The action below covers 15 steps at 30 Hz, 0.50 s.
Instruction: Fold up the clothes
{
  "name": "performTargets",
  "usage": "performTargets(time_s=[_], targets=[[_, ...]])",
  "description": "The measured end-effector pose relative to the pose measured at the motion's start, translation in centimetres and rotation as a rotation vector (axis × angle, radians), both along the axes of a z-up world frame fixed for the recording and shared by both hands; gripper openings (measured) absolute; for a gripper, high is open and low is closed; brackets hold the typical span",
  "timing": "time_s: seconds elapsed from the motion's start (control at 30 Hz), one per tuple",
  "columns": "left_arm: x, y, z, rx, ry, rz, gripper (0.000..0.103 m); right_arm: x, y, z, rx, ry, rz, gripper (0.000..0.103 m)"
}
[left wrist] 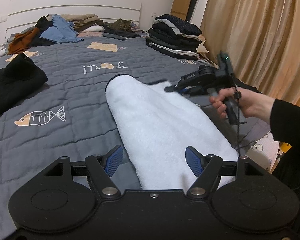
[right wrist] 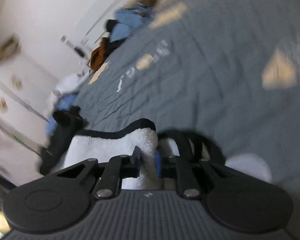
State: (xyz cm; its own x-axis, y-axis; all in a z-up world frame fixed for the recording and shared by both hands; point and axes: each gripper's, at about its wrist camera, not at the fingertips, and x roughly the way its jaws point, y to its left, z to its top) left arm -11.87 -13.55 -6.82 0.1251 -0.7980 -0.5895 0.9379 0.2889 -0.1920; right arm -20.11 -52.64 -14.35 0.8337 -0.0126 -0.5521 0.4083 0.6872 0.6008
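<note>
A white fleece garment (left wrist: pixel 162 124) with a dark trim lies lengthwise on the grey quilted bed (left wrist: pixel 70 92). My left gripper (left wrist: pixel 154 160) is open, its blue pads either side of the garment's near end. In the left wrist view my right gripper (left wrist: pixel 171 89), held in a hand, pinches the garment's far right edge. The blurred right wrist view shows the right gripper (right wrist: pixel 148 160) shut on a fold of the white fleece (right wrist: pixel 110 146), whose dark trim (right wrist: pixel 118 133) runs along the top.
A black garment (left wrist: pixel 12 84) lies at the left. Loose clothes (left wrist: pixel 56 30) and a cat (left wrist: pixel 123 25) sit by the headboard. A stack of folded clothes (left wrist: pixel 174 38) stands at the far right beside tan curtains (left wrist: pixel 266 36).
</note>
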Motion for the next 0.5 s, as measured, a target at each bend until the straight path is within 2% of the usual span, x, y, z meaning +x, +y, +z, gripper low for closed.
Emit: performTargets(time_s=[0.1, 0.17, 0.23, 0.3, 0.43, 0.5], targets=[[0.0, -0.1, 0.1, -0.002, 0.001, 0.003, 0.068, -0.2, 2.9, 3.6, -0.304, 0.026, 0.061, 0.013], [-0.1, -0.1, 0.1, -0.003, -0.002, -0.001, 0.068, -0.8, 4.3, 5.3, -0.45, 0.031, 0.092, 0.013], [-0.2, -0.2, 0.1, -0.003, -0.003, -0.005, 0.068, -1.1, 6.3, 6.3, -0.652, 0.078, 0.145, 0.013], [-0.3, -0.4, 0.0, 0.001, -0.006, -0.011, 0.068, -0.5, 8.7, 5.7, -0.895, 0.164, 0.237, 0.013], [-0.5, -0.5, 0.0, 0.007, -0.016, -0.017, 0.068, 0.3, 7.5, 2.9, -0.754, 0.265, 0.257, 0.013], [-0.5, -0.4, 0.0, 0.006, -0.019, -0.016, 0.068, -0.8, 5.3, 3.1, -0.588, 0.193, 0.202, 0.016]])
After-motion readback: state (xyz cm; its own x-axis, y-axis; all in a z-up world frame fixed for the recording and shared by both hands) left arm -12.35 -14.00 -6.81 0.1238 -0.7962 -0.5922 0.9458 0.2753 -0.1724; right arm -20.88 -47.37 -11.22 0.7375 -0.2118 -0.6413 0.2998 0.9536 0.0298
